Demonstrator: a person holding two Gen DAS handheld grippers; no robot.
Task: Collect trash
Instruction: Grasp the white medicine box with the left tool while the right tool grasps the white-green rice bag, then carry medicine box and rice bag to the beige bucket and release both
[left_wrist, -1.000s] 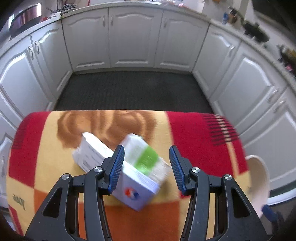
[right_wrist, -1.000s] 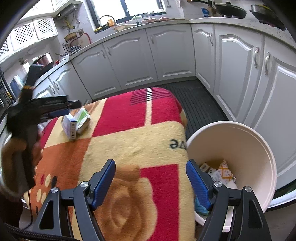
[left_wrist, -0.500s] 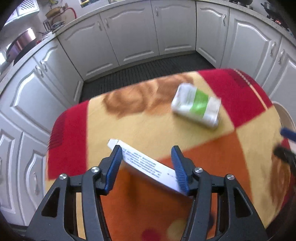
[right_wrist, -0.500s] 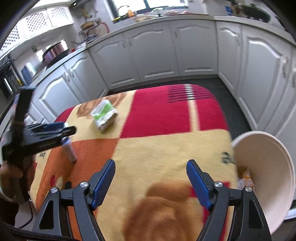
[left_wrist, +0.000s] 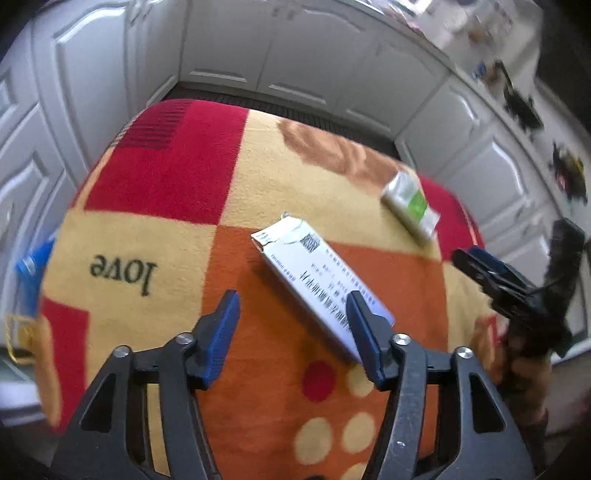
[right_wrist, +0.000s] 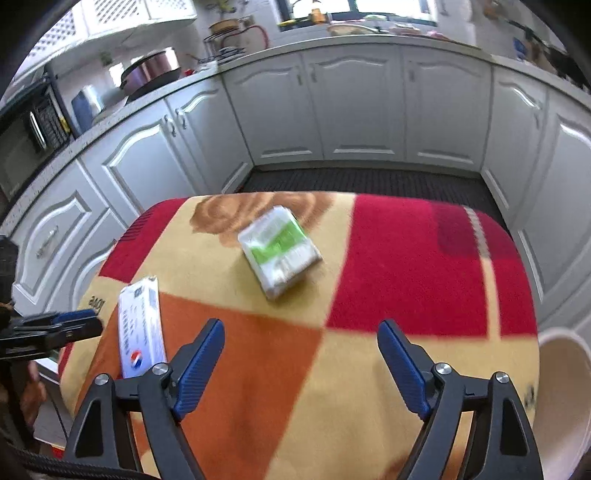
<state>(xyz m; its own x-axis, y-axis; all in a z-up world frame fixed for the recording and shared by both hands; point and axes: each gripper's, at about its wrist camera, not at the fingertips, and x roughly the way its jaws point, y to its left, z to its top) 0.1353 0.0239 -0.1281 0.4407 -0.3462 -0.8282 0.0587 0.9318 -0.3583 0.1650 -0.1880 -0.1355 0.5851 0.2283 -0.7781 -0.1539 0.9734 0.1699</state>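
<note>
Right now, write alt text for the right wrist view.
The open right gripper hovers over a red, orange and cream blanket, facing a green-and-white packet. A white box lies left near the left gripper; a bin rim shows right.

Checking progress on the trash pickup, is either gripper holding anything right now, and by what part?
Nothing is held. The left gripper is open above the white carton, which lies on the blanket. The right gripper is open and empty.
</note>
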